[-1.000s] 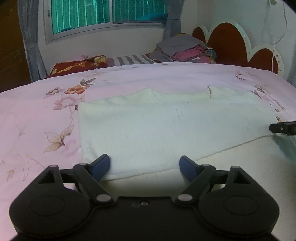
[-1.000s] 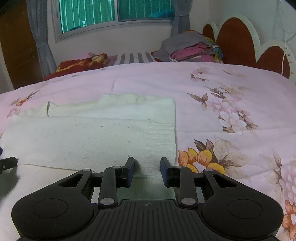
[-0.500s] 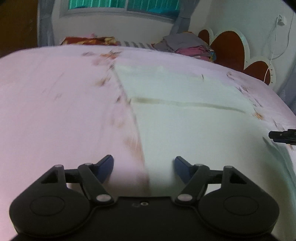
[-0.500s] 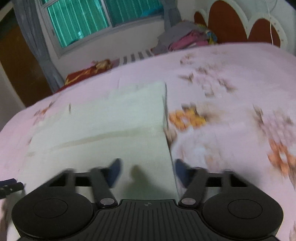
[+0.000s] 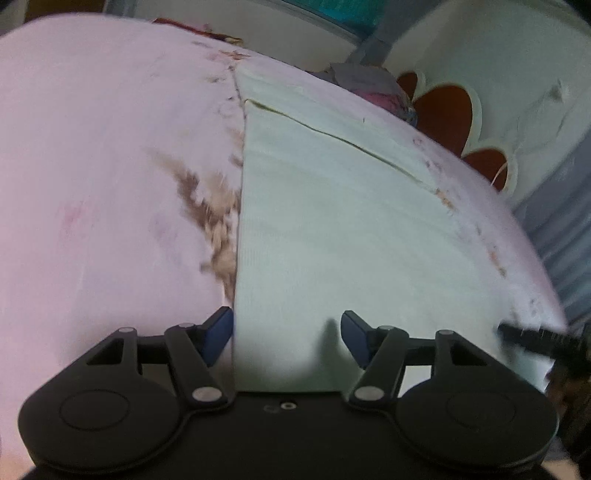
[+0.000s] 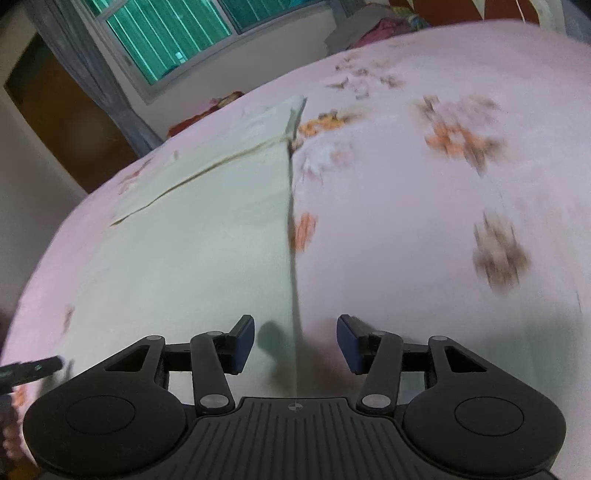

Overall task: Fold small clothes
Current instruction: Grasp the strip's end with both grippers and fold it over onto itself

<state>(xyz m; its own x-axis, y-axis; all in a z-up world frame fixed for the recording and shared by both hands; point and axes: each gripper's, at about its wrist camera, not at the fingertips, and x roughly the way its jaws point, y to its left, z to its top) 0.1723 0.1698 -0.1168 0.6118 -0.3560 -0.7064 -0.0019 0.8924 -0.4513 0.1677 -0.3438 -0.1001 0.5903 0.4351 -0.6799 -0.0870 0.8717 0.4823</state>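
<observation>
A cream knit garment (image 5: 332, 221) lies flat on the pink bedsheet, with a folded layer's edge crossing its far part. My left gripper (image 5: 288, 330) hovers low over its near left edge. The jaws are closing, the cloth's edge lies between them, and the blue pads are clear of it. In the right wrist view the garment (image 6: 203, 240) fills the left half. My right gripper (image 6: 296, 339) straddles its right edge, jaws closing slightly, pads not pressing. Each view shows the other gripper's black finger (image 5: 532, 338) (image 6: 33, 369) at its side.
The floral pink bedsheet (image 6: 443, 221) spreads around the garment. A pile of clothes (image 5: 373, 83) sits by the red and white headboard (image 5: 443, 107). A window (image 6: 177, 33) with a grey curtain and a brown door (image 6: 62, 122) are behind the bed.
Both grippers have swept outward and rolled: the left now sits at the garment's left edge, the right at its right edge. The left jaws narrowed; the right jaws widened.
</observation>
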